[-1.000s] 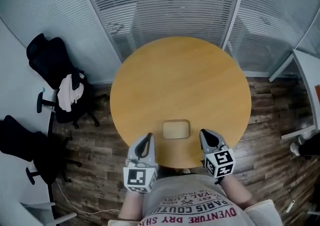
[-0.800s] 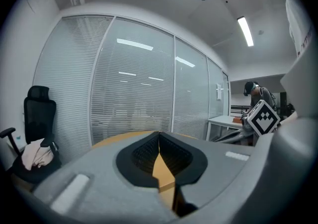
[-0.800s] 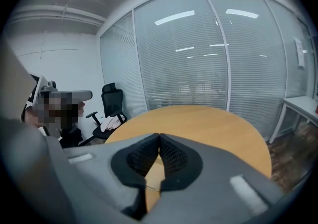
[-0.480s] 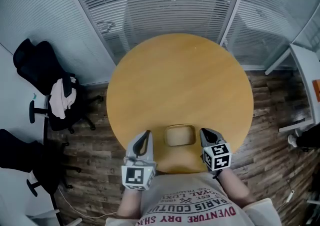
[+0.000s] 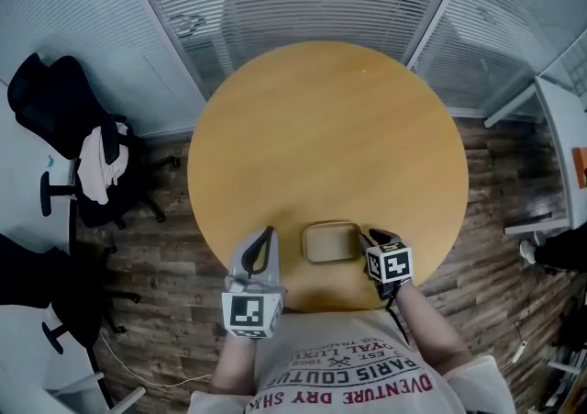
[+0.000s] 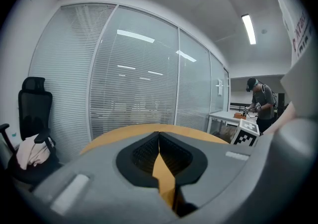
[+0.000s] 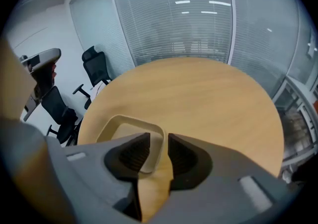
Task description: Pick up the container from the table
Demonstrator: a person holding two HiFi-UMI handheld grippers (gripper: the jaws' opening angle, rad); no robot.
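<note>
1. Fingers [image 7: 131, 156] of the right gripper [image 5: 374, 238] are opening, set astride the right rim of the container [image 5: 330, 242] without pressing it. The fingers [image 6: 144, 154] of the left gripper [image 5: 260, 251] are closed on nothing.
2. That container is shallow, beige and rectangular with rounded corners. It rests on the round wooden counter [image 5: 321, 128] between both pairs of fingers, apart from the left pair.
3. Compared with a second ago, the right gripper has tipped downward onto the rim, where before it stood beside the container.
</note>
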